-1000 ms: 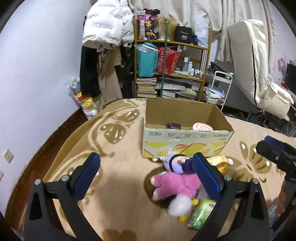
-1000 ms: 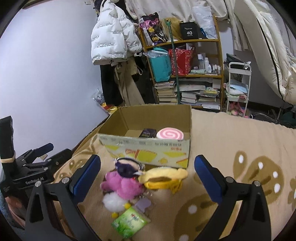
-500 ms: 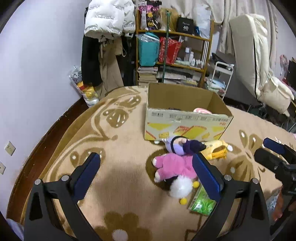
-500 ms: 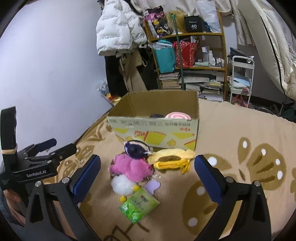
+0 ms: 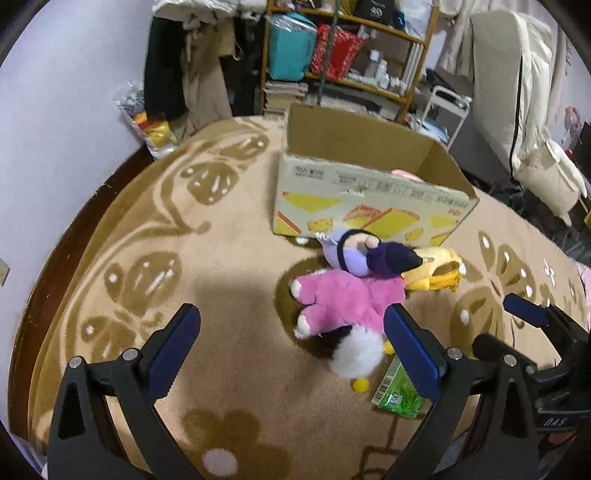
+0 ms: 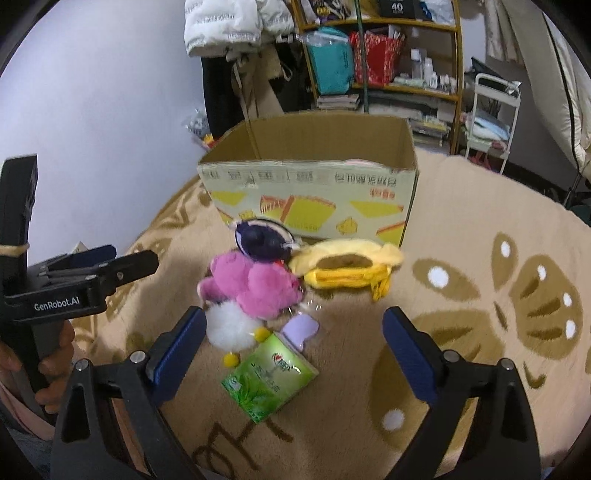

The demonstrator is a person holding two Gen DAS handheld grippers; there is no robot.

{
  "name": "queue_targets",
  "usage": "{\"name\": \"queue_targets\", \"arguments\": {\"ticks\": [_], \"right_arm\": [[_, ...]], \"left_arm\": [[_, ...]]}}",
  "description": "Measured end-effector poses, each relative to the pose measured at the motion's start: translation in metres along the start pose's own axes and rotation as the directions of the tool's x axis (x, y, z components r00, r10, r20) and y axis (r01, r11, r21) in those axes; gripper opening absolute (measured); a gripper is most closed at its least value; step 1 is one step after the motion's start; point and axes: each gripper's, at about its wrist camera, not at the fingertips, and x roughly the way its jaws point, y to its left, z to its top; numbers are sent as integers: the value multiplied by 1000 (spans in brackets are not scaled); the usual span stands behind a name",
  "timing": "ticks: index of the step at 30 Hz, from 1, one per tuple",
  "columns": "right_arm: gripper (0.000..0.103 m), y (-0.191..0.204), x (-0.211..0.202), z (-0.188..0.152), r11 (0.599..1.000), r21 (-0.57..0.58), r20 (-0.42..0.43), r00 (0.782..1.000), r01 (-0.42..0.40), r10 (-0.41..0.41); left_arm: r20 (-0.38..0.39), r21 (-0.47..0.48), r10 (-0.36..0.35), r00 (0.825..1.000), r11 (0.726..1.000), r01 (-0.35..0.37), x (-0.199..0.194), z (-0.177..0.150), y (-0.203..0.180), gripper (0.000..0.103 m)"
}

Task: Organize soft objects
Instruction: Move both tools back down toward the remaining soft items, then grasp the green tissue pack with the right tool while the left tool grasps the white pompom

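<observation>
A pile of soft toys lies on the carpet in front of an open cardboard box: a pink plush, a purple doll with a dark hat, a yellow plush, a white pompom, a lilac piece and a green tissue pack. My left gripper is open and empty, left of the pile. My right gripper is open and empty, over the tissue pack.
A pink item shows inside the box. Behind it stand a cluttered shelf, hanging coats, a white cart and a cream chair. The carpet's left edge meets dark floor by the wall.
Both grippers have pulled back and lowered toward the toy pile, which now sits nearer and larger in both views. Both stay open. The toys have not moved.
</observation>
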Motion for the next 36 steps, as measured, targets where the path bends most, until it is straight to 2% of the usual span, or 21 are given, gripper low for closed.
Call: {"name": "queue_targets", "arguments": {"ticks": [8,16,19,21,22,26,30,36], "right_arm": [[99,4,32,-9,1000,6,-118,993,-24,24],[99,9,67,-22,1000,7,-267,963,-27,28],[89,9,80,-26,998,24,-324,944,-55,60],[88,8,87,-30,997,46,-349,934,-67,79],[81,7,89,-31,996,52,-361,929,-67,82],[76,3,91,-33,994,83,-366,925,-71,97],[75,4,90,-35,994,85,-366,925,-73,99],[75,3,90,-34,994,78,-368,924,-76,100]], "left_arm": [[-122,46,3,993,999,3,36,3,-11,99],[-261,44,-12,965,999,24,71,-3,-15,99],[-294,49,-18,956,998,34,80,-6,-18,99],[-315,51,-24,949,998,42,85,-8,-19,99],[-322,55,-20,946,998,40,88,-9,-21,99],[-354,71,-10,935,997,38,97,-14,-26,99],[-375,66,-7,927,997,35,106,-17,-28,99],[-366,111,60,929,994,-20,114,-21,-36,99]]}}
